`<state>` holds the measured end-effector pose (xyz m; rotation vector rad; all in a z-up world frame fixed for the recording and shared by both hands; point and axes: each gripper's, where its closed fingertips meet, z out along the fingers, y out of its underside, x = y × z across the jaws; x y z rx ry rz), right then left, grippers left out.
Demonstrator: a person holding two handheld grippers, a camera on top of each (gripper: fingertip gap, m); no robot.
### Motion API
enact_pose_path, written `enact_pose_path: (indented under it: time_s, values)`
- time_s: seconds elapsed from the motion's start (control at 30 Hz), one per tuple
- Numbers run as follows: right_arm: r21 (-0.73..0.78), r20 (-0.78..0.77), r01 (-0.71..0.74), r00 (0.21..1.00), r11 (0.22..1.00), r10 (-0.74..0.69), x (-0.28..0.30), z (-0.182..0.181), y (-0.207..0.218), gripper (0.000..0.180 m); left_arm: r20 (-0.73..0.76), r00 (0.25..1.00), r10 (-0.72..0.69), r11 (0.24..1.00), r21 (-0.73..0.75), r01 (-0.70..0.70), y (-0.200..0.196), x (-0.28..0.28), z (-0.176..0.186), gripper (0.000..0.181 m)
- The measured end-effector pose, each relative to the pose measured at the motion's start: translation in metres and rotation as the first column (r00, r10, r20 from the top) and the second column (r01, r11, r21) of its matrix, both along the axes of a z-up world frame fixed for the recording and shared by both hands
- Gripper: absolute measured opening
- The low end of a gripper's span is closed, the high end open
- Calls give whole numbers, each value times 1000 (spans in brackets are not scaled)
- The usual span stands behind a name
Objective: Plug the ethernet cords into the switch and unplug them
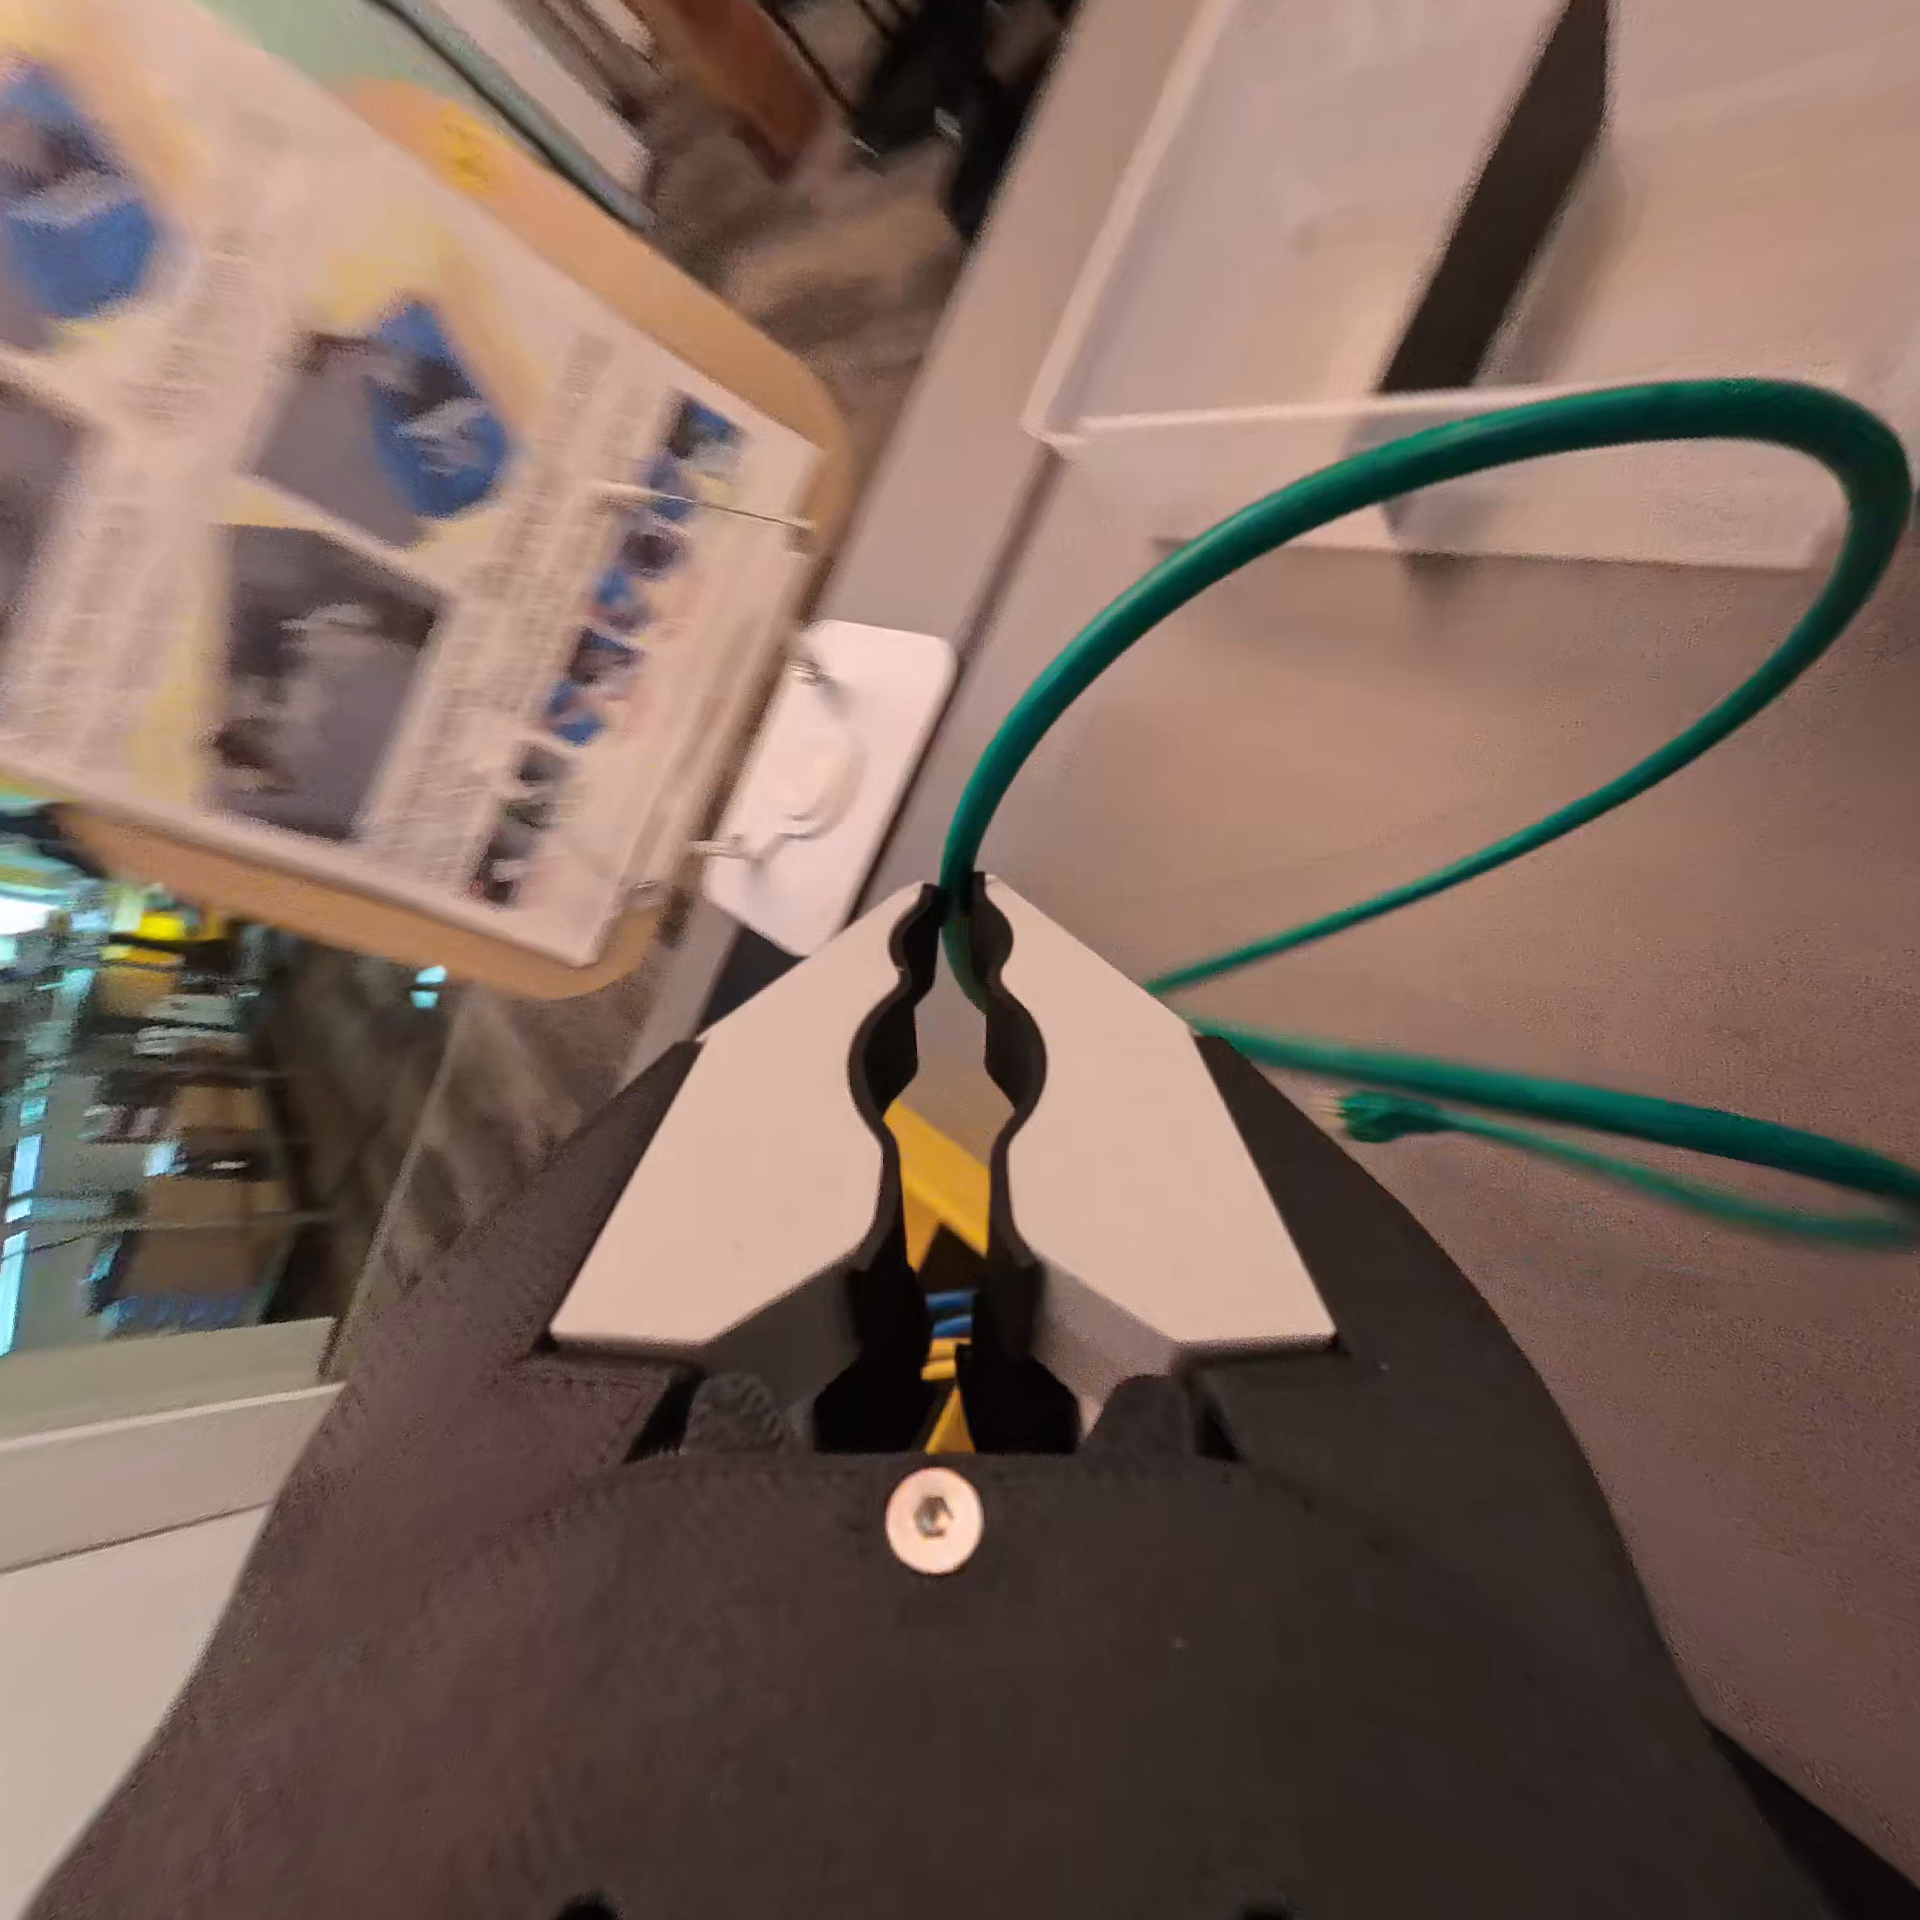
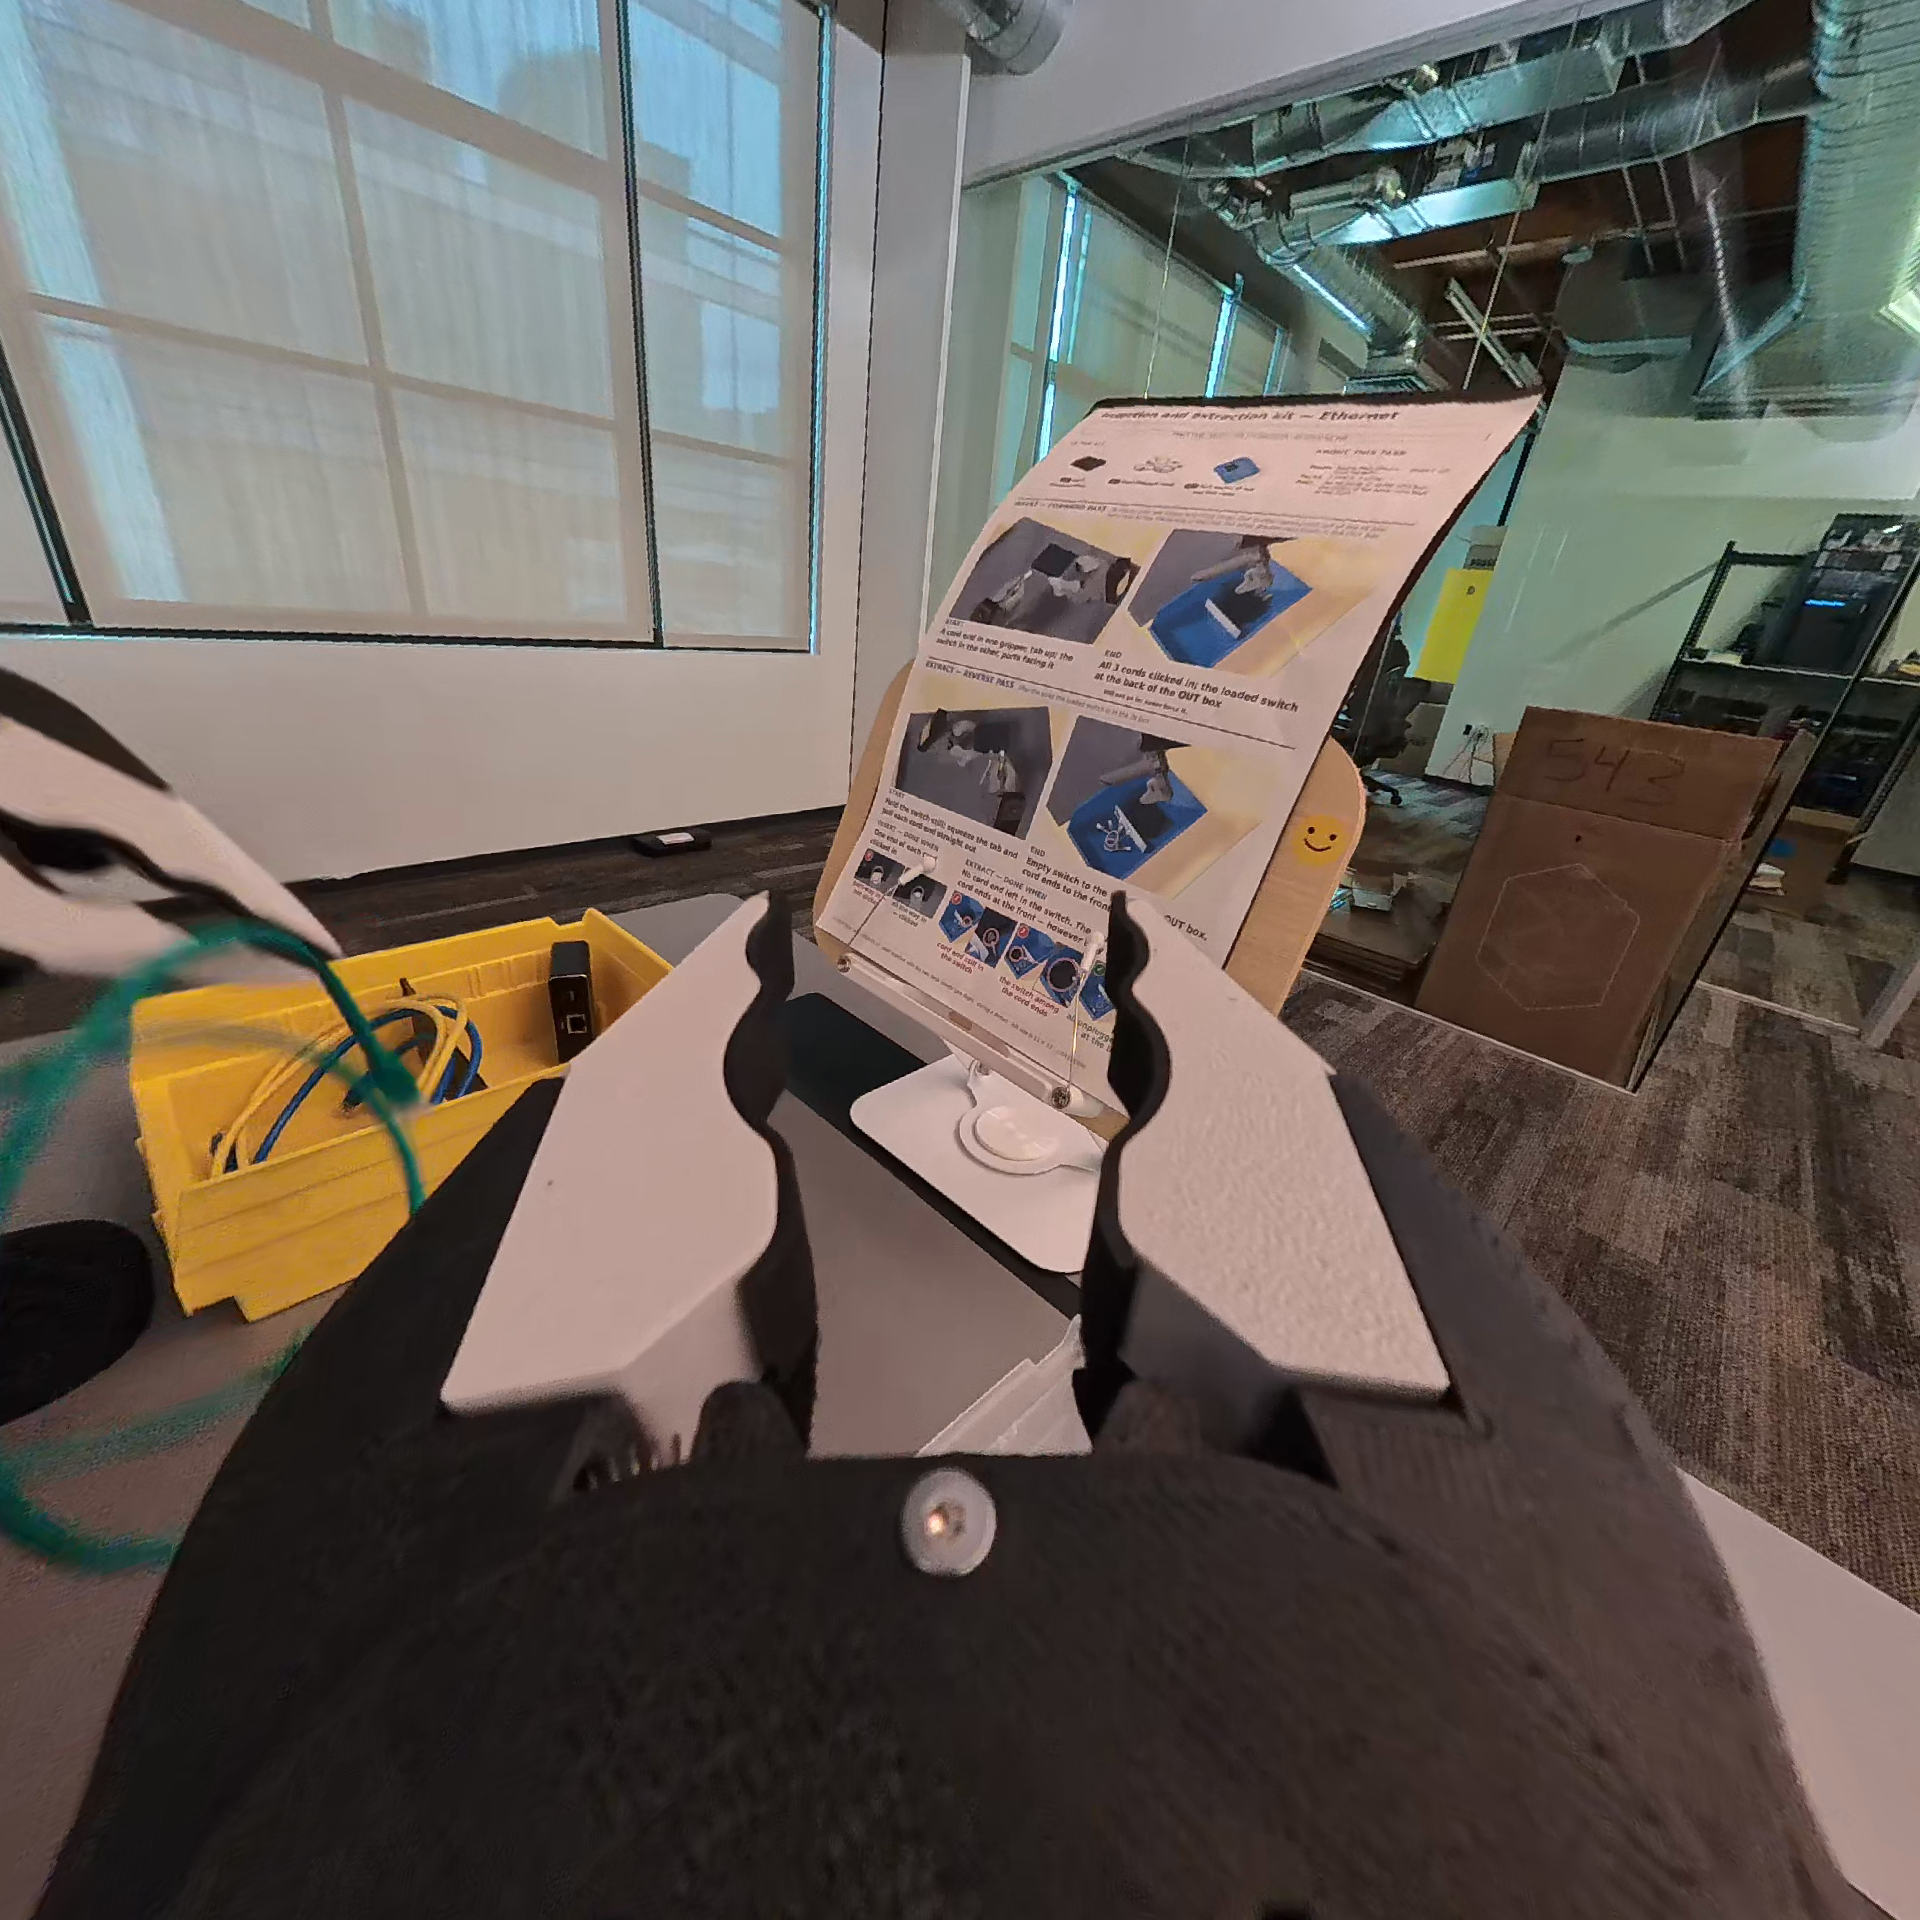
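Grey table [image 2: 914, 1236], yellow bin [image 2: 312, 1226], white stand base [image 2: 935, 1164]

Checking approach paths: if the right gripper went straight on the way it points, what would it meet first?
Likely the white base of the instruction-sheet stand, which sits between the open jaws of the right gripper. Depth is unclear; nothing nearer shows.

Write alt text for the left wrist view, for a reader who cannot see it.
The left tongs are shut on a green ethernet cord, pinching it at their tips while the cord loops up and right over a grey table. Behind, blurred by motion, an instruction sheet leans on a white stand.
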<state>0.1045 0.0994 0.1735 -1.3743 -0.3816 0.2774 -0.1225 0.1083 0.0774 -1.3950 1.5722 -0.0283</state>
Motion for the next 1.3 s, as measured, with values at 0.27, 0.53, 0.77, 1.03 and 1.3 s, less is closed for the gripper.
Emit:
enact_pose_path:
  time_s: [0.27,0.53,0.77,1.03,1.3]
  values:
    - [-13,27,36,999,999,-35,7,-4,2,60,-163,985,-47,962,-273,1,14,92,-131,4]
    - [-94,72,44,997,995,-37,4,-27,20,60,-197,974,108,947,-276,-161,54,92,-167,25]
    - [-73,85,36,996,997,-29,-3,-24,19,60,-75,967,242,956,-149,-251,76,1,-52,49]
    - [-101,79,11,997,995,-3,-8,-31,23,60,-164,939,302,909,-247,-335,116,-173,-77,43]
    - [-134,60,-30,997,990,38,-16,-39,28,60,-196,955,223,860,-421,-288,144,-179,-144,50]
